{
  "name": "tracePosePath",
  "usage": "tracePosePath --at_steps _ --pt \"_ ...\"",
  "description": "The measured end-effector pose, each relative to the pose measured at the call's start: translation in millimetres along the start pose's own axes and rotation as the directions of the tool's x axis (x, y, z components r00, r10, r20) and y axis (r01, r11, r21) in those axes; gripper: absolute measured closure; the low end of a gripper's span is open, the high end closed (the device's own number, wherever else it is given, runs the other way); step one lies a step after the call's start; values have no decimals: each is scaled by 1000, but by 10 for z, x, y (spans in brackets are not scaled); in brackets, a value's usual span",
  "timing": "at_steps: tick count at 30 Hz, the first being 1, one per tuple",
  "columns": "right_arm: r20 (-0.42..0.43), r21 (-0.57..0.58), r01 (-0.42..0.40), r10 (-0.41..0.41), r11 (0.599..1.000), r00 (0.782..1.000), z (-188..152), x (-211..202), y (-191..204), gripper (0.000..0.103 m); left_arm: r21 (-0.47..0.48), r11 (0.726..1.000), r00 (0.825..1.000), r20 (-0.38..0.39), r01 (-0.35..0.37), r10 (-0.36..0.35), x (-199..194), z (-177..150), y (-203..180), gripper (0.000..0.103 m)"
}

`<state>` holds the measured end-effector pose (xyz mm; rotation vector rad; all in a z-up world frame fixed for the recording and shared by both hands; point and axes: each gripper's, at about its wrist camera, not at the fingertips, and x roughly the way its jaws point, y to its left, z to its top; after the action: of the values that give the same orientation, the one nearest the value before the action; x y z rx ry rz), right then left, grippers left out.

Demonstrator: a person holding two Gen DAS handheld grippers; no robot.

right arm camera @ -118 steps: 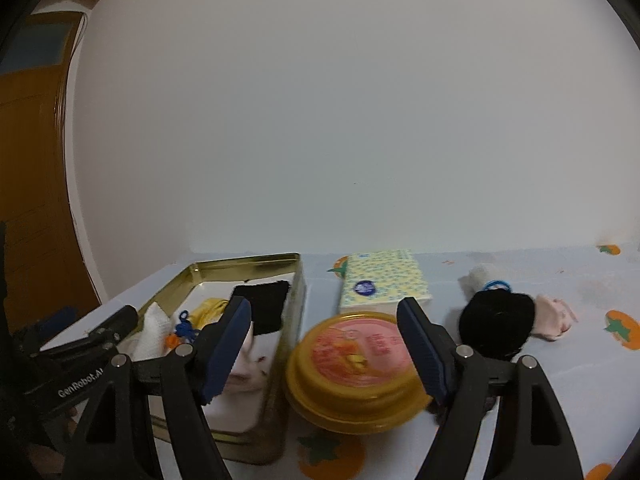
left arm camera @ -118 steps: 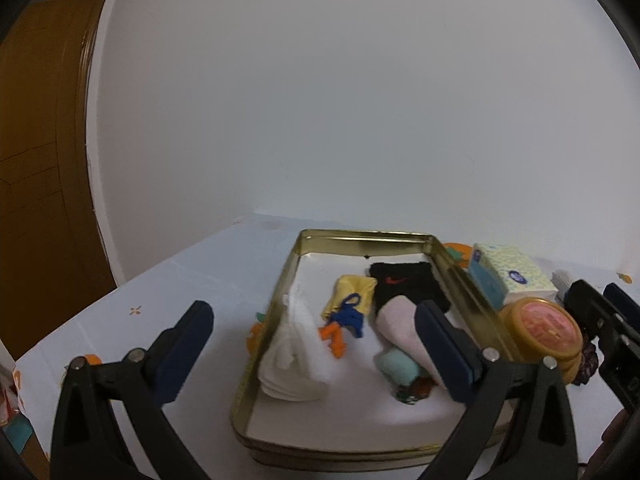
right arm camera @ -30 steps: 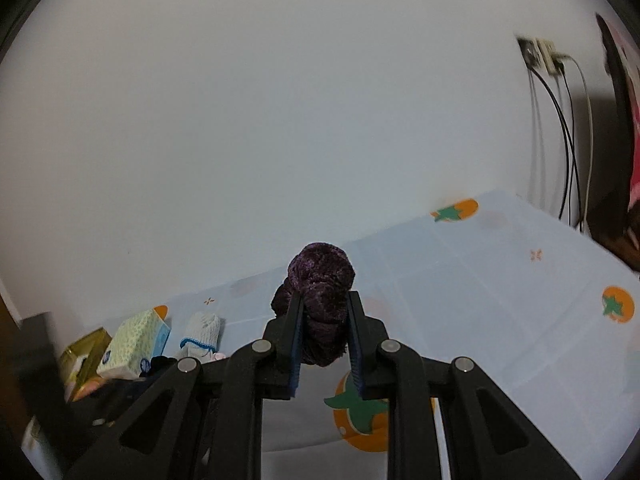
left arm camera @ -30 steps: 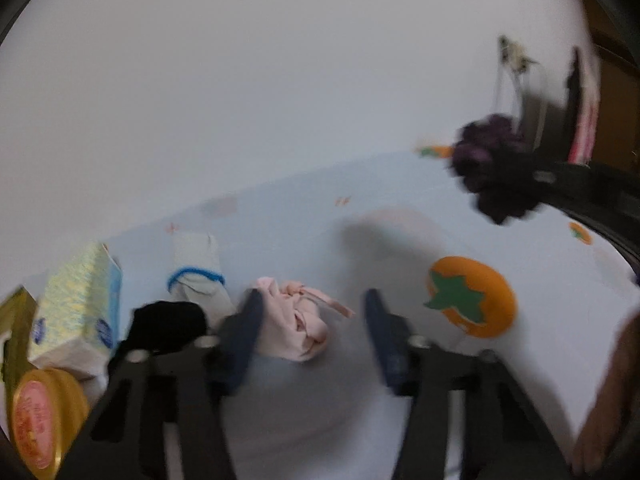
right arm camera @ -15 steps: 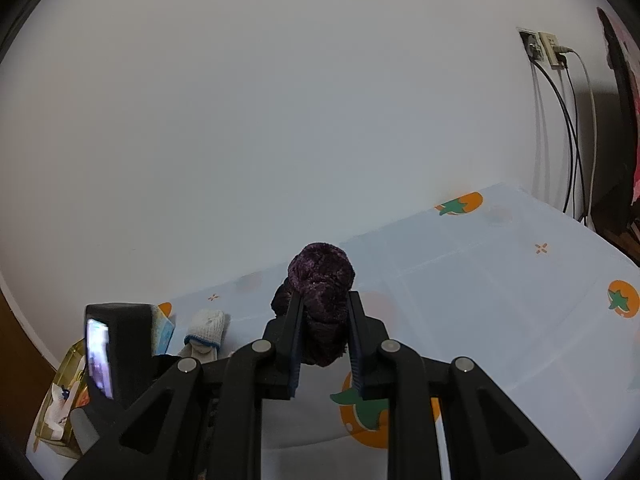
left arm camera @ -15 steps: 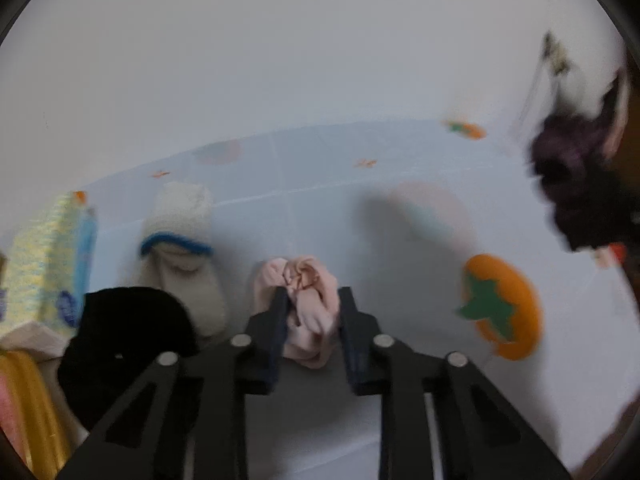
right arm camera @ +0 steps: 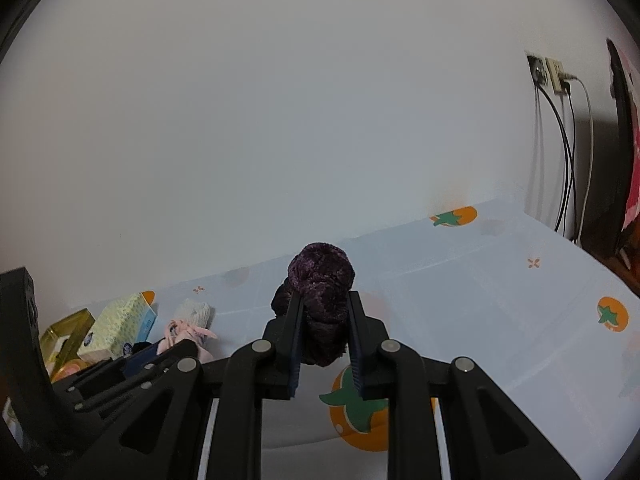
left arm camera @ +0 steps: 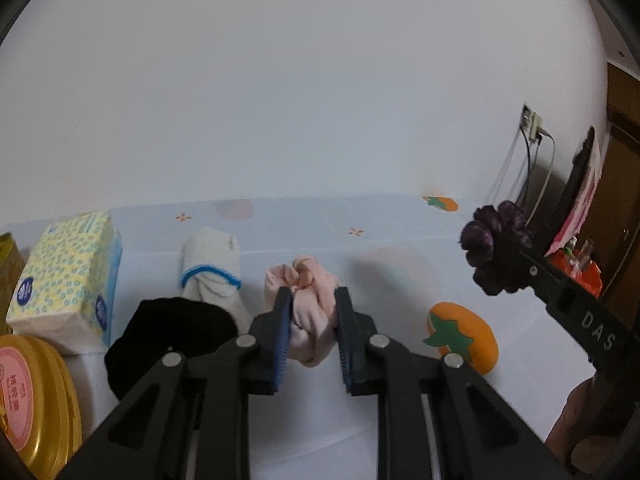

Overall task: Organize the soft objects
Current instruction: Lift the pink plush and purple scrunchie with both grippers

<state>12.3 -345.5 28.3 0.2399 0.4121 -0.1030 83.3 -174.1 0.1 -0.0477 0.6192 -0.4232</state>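
Between the blue-padded fingers of the left gripper (left arm camera: 311, 296) sits a rolled pink sock (left arm camera: 310, 300); the jaws have just been closing and now stand nearly together, pressing on the sock from both sides. Whether its lower end touches the tablecloth (left arm camera: 400, 248) cannot be told. Just left of it, a white sock with a blue band (left arm camera: 212, 270) lies on the cloth, and nearer, touching that sock, is a black soft item (left arm camera: 168, 332). Farther left stands a tissue pack (left arm camera: 66, 280) printed with small rings, and at the near left edge a yellow round tin with a pink lid (left arm camera: 28, 396).

On the right, the right gripper (right arm camera: 325, 316) has its jaws drawn nearly together on a dark purple velvet scrunchie (right arm camera: 324, 292), held clear above the tablecloth and its orange persimmon print (right arm camera: 360, 420). In the left wrist view the same scrunchie (left arm camera: 494, 252) shows at the far right, at the tip of the other tool, with part of a hand (left arm camera: 580, 420) below it.

Cables (right arm camera: 564, 152) hang from a wall socket (right arm camera: 546, 72) at the far right.
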Motion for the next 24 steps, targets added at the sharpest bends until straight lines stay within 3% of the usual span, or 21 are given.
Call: tracePosePath --at_steps 14,19,24 --pt "28 -56 6 -5 998 1000 -66 -7 97 81 3 997 996 25 -82 81 -30 35 135 84" --pt "64 -65 -1 5 998 998 -72 -74 113 81 49 990 989 66 -133 130 -93 38 96 84" --pt "70 -82 -7 12 997 997 -96 -76 173 81 48 990 988 77 -136 132 -129 48 124 84"
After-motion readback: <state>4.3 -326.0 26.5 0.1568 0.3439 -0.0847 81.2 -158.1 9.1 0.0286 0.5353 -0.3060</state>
